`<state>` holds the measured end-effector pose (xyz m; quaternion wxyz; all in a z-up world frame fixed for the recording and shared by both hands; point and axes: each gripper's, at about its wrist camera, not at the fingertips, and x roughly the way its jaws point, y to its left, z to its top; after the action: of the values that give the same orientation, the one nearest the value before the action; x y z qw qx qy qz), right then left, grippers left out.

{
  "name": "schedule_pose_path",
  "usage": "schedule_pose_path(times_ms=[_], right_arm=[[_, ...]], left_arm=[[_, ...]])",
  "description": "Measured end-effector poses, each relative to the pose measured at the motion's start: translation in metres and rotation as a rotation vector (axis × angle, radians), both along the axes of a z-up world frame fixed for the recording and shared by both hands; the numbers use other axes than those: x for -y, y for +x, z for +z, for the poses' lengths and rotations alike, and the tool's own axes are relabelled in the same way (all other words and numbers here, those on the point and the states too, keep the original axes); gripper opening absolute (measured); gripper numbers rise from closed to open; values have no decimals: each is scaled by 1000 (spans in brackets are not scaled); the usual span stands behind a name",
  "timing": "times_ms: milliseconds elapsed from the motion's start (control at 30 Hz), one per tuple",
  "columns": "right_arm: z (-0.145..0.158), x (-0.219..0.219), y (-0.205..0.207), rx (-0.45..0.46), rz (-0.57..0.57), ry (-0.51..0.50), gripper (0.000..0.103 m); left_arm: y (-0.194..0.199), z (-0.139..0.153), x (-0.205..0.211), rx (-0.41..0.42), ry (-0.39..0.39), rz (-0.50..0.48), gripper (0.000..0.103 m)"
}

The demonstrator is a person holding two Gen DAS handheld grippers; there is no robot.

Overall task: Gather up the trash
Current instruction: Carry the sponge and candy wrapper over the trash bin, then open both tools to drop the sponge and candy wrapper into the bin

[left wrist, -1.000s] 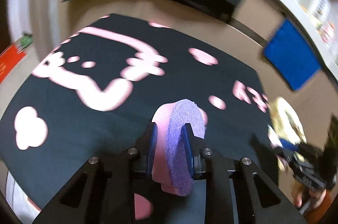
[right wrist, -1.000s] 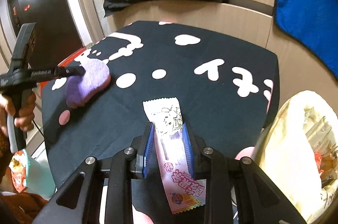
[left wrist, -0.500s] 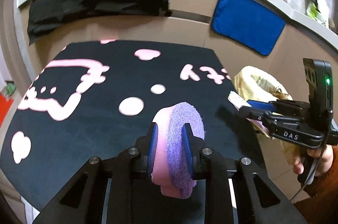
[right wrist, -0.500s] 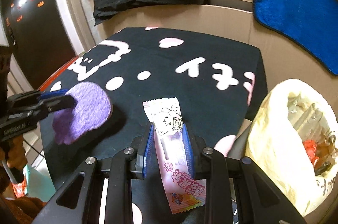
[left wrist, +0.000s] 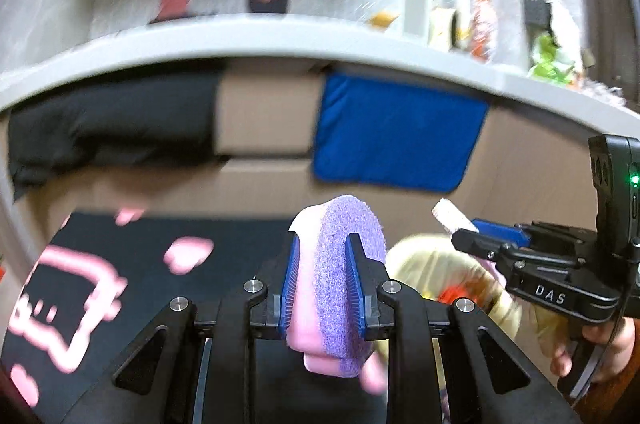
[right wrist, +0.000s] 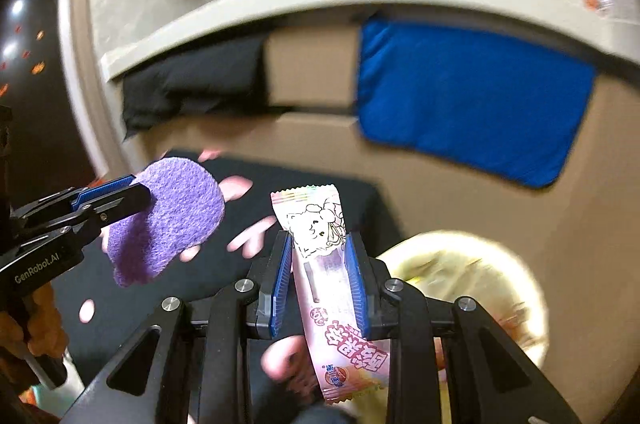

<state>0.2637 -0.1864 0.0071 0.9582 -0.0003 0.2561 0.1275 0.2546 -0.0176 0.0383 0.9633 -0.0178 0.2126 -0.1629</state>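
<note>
My left gripper (left wrist: 322,244) is shut on a purple and pink sponge (left wrist: 340,288), held up in the air above the black table edge. It also shows in the right wrist view (right wrist: 116,196), with the sponge (right wrist: 172,220) at the left. My right gripper (right wrist: 318,244) is shut on a pink and white candy wrapper (right wrist: 328,264). The right gripper (left wrist: 484,236) shows at the right of the left wrist view with the wrapper tip (left wrist: 446,216) sticking out. A trash bag (right wrist: 480,284) with a yellowish lining sits open below the right gripper; it also shows in the left wrist view (left wrist: 416,264).
A black table cloth with pink marks (left wrist: 120,284) covers the table at the lower left. A blue cloth (left wrist: 396,136) and a black cloth (left wrist: 108,136) hang on the cardboard-coloured wall behind. A shelf (left wrist: 280,40) with small items runs above.
Both grippers have lifted and tilted up, so the wall and shelf now fill the views. The sponge and wrapper remain gripped. The trash bag lies lower in both views.
</note>
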Motion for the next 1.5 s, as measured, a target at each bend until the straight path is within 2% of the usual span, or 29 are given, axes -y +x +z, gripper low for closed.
schedule_pose_path(times_ms=[100,233,500,767,933,1200,1267,1333,1500], right_arm=[[16,33,-4,38,-67,-11,25],[25,72,-10,58,-140,2,25],[5,111,-10,6,-197,49,25],[-18,120,4,-46,-202,74,25],[-36,120,13,-90,-214,78,25],[-49,127,19,-119,-240,73,25],[-53,128,20,-129,-243,72,25],[-55,130,21,-138,-244,75,25],[-61,131,23,-153,-239,97,27]], left_arm=[[14,11,40,27,-30,-58,24],[32,4,79,-29,-58,-125,24],[44,-21,126,-124,-43,-165,24],[55,-43,133,-181,-38,-154,24],[63,-61,142,-214,-29,-185,24],[85,-94,152,-318,-58,-221,25],[90,-101,151,-334,-103,-238,31],[95,-105,150,-356,-126,-253,42],[102,-104,140,-397,-123,-215,42]])
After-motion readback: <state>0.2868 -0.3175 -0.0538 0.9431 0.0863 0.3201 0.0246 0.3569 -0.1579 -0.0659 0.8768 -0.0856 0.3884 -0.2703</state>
